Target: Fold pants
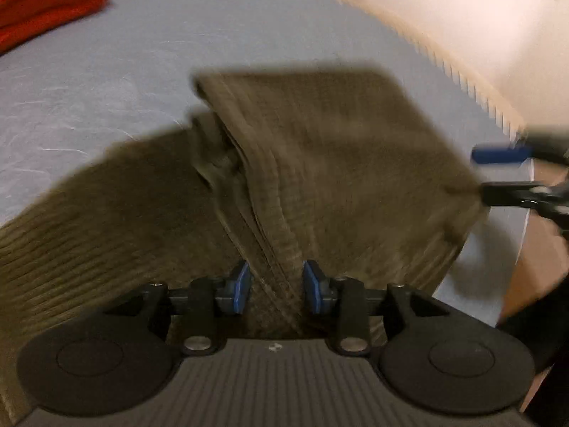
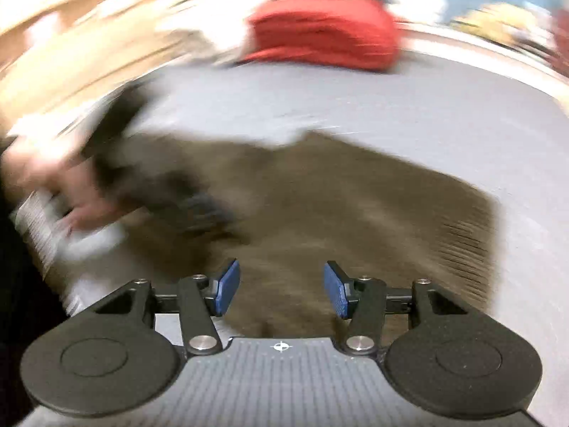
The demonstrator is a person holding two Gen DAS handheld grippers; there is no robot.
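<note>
Left wrist view shows the olive corduroy pants (image 1: 320,163) lying on the grey-blue table top (image 1: 124,71), partly folded: one thick flap lies doubled over toward 1 o'clock, and a single leg runs off toward 8 o'clock. A bunched seam ridge runs from the centre down to 6 o'clock, straight between the blue pads of the left gripper (image 1: 276,286). Those pads stand slightly apart on either side of the ridge and do not visibly press it, so I read the claw as spread, not pinching.

At 3 o'clock the right gripper (image 1: 498,174) sits by the flap's edge. In its own view the right gripper (image 2: 281,290) is spread wide, with nothing between the pads and only pants (image 2: 355,213) below; the left gripper (image 2: 199,206) is a dark blur at 9 o'clock.

By my judgement the fold is about midway: one fold is laid, the long leg is not yet brought over, and the seam needs smoothing.

A folded red garment (image 1: 46,3) lies at 10 o'clock. No brand, label or writing can be read; both views are motion-blurred.
</note>
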